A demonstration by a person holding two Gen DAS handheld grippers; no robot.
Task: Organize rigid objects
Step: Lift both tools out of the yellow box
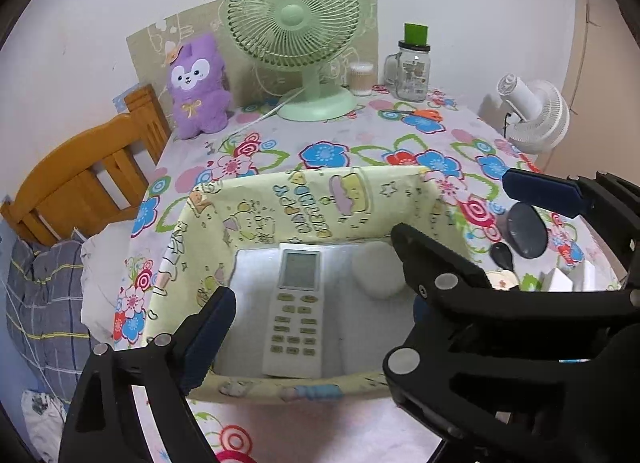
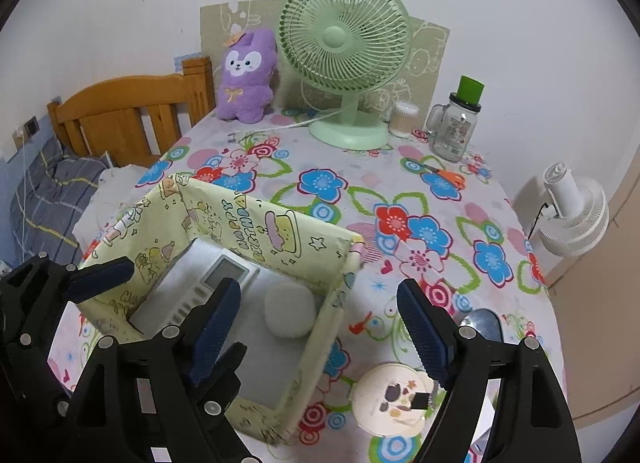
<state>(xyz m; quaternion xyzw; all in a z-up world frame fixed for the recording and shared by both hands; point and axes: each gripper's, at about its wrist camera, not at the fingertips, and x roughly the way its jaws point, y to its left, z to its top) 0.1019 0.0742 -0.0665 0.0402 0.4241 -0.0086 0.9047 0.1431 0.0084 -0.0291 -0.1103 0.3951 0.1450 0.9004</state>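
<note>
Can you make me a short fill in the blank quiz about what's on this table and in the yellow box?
1. The white remote control lies inside the yellow ____.
2. The plush toy beside the green fan is coloured ____.
3. The scissors have ____ handles.
4. Neither gripper's fingers hold anything; both grippers are ____.

Missing words: box; purple; orange; open

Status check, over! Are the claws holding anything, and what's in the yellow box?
Both grippers open, empty. Remote and white case inside box. Nothing blocking.

Cloth-lined box [image 1: 320,199]; glossy plastic remote [image 1: 298,303].
</note>
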